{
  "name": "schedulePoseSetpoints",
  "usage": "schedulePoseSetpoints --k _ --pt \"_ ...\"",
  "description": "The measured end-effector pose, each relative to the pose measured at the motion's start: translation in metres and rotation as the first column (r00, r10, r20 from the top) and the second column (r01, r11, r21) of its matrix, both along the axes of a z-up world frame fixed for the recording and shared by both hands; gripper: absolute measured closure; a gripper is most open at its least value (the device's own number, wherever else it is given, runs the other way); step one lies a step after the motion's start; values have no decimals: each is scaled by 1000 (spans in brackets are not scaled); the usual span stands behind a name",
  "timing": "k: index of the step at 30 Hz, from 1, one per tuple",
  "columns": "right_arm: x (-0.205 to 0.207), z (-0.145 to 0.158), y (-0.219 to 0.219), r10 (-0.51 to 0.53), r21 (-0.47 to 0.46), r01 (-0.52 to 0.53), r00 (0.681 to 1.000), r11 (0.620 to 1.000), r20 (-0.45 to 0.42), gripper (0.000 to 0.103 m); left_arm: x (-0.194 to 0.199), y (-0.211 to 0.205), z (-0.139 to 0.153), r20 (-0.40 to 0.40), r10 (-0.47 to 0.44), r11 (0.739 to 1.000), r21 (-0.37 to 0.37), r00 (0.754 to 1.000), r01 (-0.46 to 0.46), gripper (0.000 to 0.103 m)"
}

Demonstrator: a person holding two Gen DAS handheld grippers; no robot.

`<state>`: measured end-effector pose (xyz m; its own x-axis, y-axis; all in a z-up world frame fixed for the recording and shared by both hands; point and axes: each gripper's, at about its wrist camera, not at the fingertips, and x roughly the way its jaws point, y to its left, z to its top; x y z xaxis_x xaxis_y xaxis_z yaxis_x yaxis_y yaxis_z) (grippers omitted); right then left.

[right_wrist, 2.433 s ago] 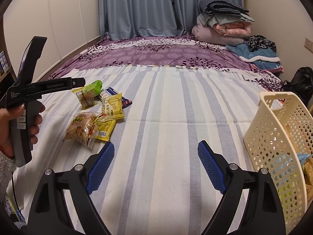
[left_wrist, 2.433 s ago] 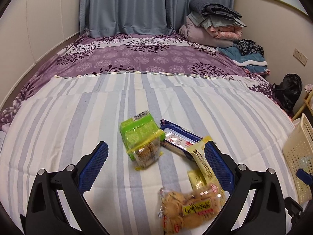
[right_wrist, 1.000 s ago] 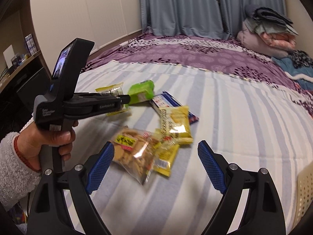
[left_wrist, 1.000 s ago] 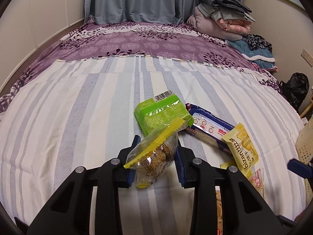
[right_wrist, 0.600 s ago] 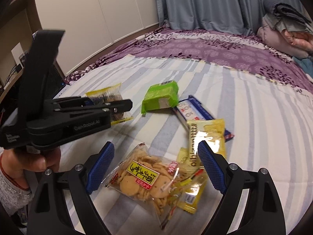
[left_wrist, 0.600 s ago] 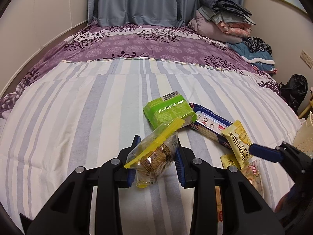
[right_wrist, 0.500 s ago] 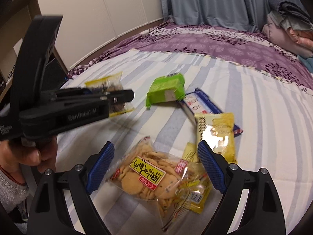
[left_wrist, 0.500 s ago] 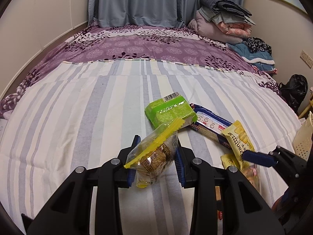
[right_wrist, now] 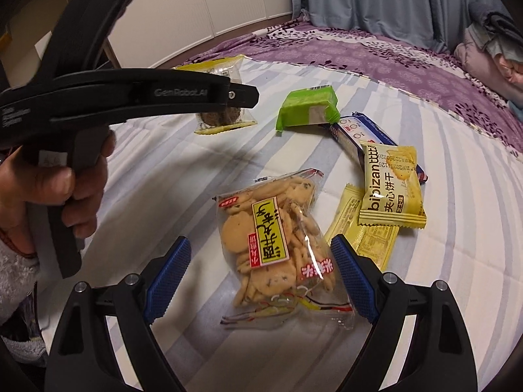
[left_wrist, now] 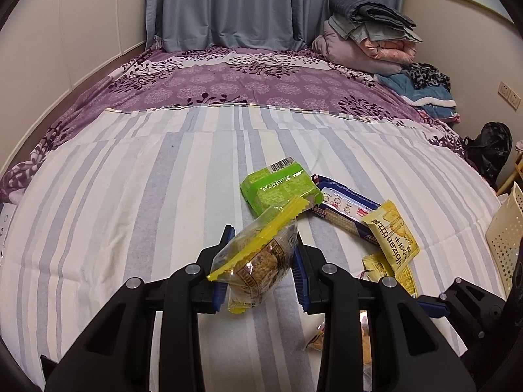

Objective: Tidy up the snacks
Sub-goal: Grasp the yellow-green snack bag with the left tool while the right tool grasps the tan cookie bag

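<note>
Fingers [left_wrist: 261, 263] grip cookie packet [left_wrist: 258, 261] (label unreadable); right fingers [right_wrist: 260, 281] wide.

The striped bedspread [left_wrist: 137, 202] is left bare to the left of the snack pile, where passage is unobstructed. To the right, the way is crowded by the green packet [left_wrist: 278, 189], blue packet [left_wrist: 346, 209], yellow packets [right_wrist: 389, 189] and the basket [left_wrist: 505, 232].

The left tool [left_wrist: 261, 269] clamps a clear yellow-edged snack packet [left_wrist: 258, 263] above the striped bedsheet [left_wrist: 130, 196].
</note>
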<state>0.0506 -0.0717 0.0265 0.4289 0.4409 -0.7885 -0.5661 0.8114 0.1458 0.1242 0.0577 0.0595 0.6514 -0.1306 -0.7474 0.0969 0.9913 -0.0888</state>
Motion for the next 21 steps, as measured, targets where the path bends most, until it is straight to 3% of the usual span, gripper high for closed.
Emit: schedulePoseSetpoints --k 10,21 --pt "12 -4 13 -65 -79 67 998 995 22 45 -8 2 5 11 -1 1000 10 1000 1 69" --pt "-14 15 -14 -121 -49 123 992 991 45 49 -21 -9 15 26 -33 999 13 999 33 69"
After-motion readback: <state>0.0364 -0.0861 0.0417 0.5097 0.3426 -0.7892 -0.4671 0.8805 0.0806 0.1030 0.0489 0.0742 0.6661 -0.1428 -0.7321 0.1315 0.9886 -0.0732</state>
